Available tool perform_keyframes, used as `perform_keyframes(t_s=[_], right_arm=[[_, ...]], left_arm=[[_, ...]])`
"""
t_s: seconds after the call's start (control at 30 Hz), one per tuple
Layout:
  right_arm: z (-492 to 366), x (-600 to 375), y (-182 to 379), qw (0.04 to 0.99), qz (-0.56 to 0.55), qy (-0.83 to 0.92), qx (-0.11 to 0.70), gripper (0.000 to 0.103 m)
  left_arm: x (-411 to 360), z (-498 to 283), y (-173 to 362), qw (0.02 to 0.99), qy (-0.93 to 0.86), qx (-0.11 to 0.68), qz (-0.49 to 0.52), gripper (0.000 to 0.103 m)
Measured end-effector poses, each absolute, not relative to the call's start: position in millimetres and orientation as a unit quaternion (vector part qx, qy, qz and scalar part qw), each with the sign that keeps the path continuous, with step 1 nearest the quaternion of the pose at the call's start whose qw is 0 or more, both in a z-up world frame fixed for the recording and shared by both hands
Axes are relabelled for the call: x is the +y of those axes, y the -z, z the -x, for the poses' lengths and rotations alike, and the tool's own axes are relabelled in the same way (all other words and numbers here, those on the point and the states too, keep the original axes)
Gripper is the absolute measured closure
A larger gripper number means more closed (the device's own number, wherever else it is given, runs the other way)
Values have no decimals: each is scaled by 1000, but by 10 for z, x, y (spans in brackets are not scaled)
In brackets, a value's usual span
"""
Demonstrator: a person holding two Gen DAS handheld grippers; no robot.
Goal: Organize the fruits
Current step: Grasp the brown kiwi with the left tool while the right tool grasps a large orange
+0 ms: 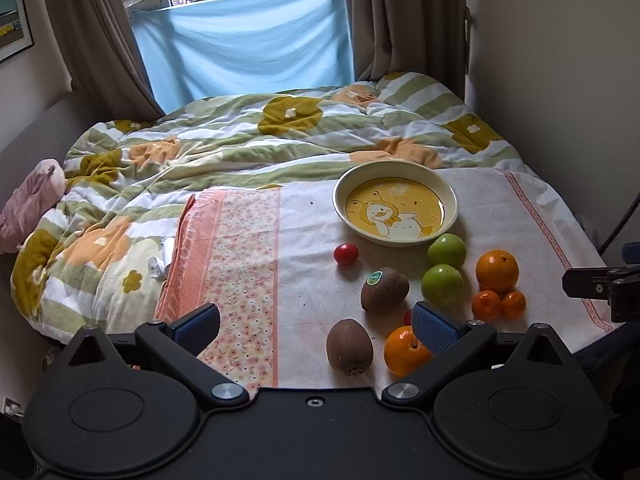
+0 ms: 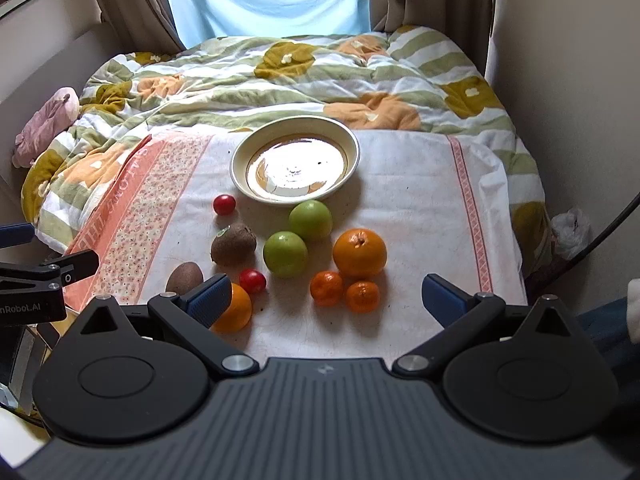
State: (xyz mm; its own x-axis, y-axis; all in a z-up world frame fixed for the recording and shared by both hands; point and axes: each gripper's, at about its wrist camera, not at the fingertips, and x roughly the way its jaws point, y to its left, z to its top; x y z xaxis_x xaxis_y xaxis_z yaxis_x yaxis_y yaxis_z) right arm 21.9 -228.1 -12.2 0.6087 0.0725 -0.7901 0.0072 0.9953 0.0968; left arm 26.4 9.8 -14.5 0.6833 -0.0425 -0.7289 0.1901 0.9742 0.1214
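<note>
Presently at start: both tools — left tool [image 1: 316, 330], right tool [image 2: 326, 300] — spread apart, gripping nothing. Loose round fruits [image 2: 298, 254] clustered on white bedcloth [image 2: 416, 208] just before empty cream ceramic bowl [image 2: 240, 156] — apparently awaiting loading.

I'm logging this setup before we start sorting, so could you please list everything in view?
Plate: one, cream rim, yellow duck print, empty, far end of cloth.
Green apples: two, beside plate.
Oranges: two, one right, one near left.
Mandarins: two, touching, front of right orange.
Kiwis: two, brown, left.
Cherry tomatoes: two, red.
Cloth: one, white, pink floral border.
Duvet: green-striped, floral, behind.
Curtains: brown, flanking blue sheet.
Left gripper: open, empty.
Right gripper: open, empty.
</note>
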Motion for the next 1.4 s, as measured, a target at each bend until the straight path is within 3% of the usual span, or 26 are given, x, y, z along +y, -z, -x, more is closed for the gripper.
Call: perform_keyframes(t_s=[0.63, 1.17, 1.3, 1.4], right_arm=[[-480, -1623, 995, 863, -123, 35, 489, 0], [-748, -1357, 1404, 847, -148, 19, 510, 0], [-807, -1333, 1465, 844, -157, 16, 513, 3], [-833, -1325, 1499, 841, -163, 15, 515, 6]], left_arm=[[254, -821, 1225, 841, 259, 432, -195, 5], [104, -1037, 1727, 815, 304, 443, -217, 27], [83, -1063, 1759, 813, 307, 443, -219, 38], [79, -1077, 1762, 814, 312, 440, -217, 39]])
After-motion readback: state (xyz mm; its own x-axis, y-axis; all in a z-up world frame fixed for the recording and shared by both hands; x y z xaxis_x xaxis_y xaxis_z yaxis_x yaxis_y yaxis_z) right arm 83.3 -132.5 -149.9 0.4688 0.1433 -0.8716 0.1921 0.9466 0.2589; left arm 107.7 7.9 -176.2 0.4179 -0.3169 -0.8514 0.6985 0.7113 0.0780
